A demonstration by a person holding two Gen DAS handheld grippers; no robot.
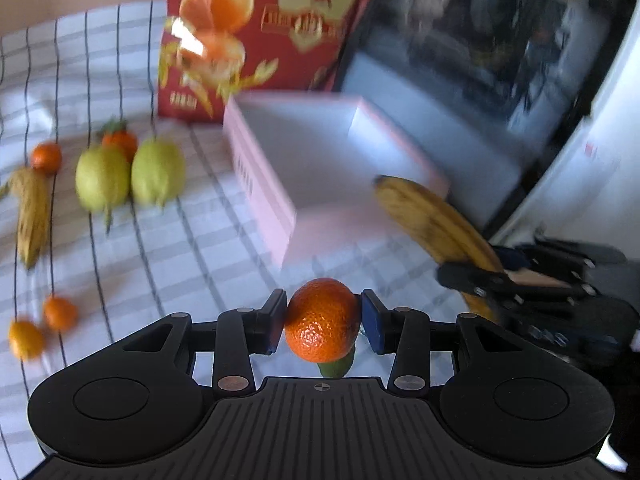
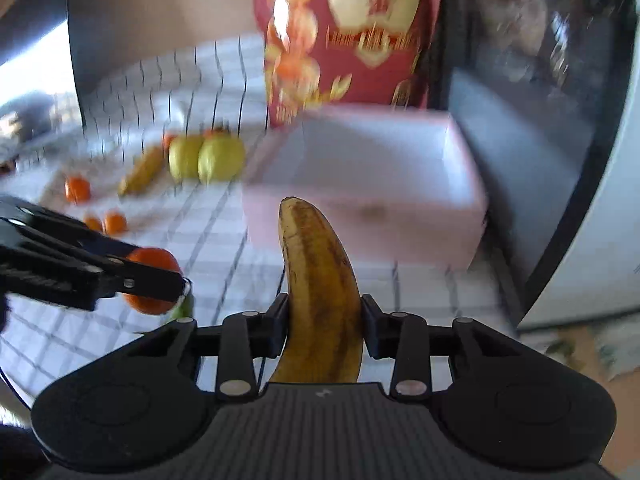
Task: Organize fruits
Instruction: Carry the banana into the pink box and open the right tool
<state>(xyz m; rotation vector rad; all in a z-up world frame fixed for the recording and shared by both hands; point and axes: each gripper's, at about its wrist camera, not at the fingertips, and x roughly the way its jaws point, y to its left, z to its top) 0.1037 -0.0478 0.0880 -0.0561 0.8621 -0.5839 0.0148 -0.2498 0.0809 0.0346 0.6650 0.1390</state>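
My left gripper (image 1: 323, 320) is shut on an orange tangerine (image 1: 322, 319) and holds it above the checked cloth, in front of the pink box (image 1: 260, 184). My right gripper (image 2: 325, 322) is shut on a spotted banana (image 2: 320, 292) that points up toward the pink box (image 2: 360, 216). The box's inside looks bare. The right gripper with its banana (image 1: 432, 220) shows at the right of the left wrist view. The left gripper and tangerine (image 2: 154, 260) show at the left of the right wrist view.
On the cloth to the left lie two green pears (image 1: 128, 176), another banana (image 1: 32, 216), and several small tangerines (image 1: 46, 156). A red printed fruit carton (image 1: 256, 32) stands behind the box. A dark glass-fronted cabinet (image 1: 500, 60) is at the right.
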